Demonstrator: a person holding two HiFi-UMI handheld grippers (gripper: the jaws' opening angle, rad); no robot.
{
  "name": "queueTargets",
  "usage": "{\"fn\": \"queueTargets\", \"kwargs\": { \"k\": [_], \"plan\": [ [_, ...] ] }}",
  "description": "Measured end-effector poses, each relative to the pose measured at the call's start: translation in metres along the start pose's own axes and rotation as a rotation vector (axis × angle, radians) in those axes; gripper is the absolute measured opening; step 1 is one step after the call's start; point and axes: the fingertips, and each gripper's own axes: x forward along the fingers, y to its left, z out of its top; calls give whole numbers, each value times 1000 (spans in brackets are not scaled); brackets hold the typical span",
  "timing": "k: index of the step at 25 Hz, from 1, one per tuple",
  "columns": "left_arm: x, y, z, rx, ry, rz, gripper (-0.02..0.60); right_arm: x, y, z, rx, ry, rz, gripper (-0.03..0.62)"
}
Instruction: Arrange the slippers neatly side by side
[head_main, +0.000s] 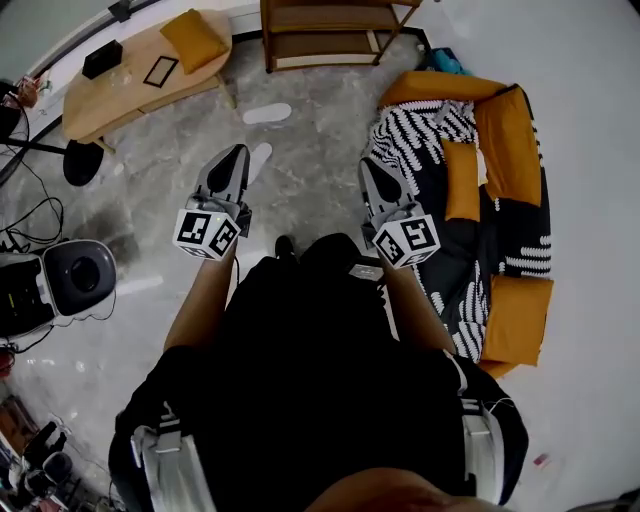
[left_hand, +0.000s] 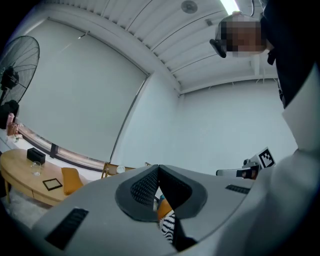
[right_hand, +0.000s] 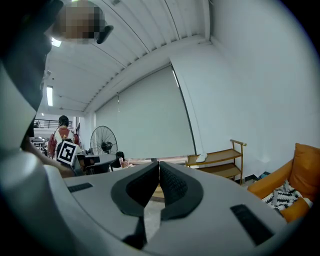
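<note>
Two white slippers lie apart on the grey floor in the head view. One slipper (head_main: 267, 113) lies farther off near the shelf. The other slipper (head_main: 259, 160) is closer and partly hidden behind my left gripper (head_main: 238, 153). That gripper is held up in the air, shut and empty, with its tip over the near slipper's edge. My right gripper (head_main: 367, 167) is raised beside it, also shut with nothing in it. The left gripper view shows the left gripper (left_hand: 158, 168) aimed upward at wall and ceiling. The right gripper (right_hand: 159, 165) also points up in its own view.
An oval wooden table (head_main: 110, 85) with an orange cushion (head_main: 195, 38) stands at the far left. A wooden shelf (head_main: 330, 35) is straight ahead, and an orange sofa (head_main: 510, 150) with a zebra throw is on the right. A fan base (head_main: 82, 162), cables and a round appliance (head_main: 78, 275) sit to the left.
</note>
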Motion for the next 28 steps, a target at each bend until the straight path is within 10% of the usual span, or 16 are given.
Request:
{"fn": "queueTargets", "kwargs": {
  "k": [24, 28],
  "plan": [
    [282, 114, 25, 22, 69, 214, 15, 255, -241, 14, 140, 77, 204, 31],
    [315, 135, 11, -65, 70, 205, 15, 284, -245, 7, 108, 59, 370, 31]
  ]
}}
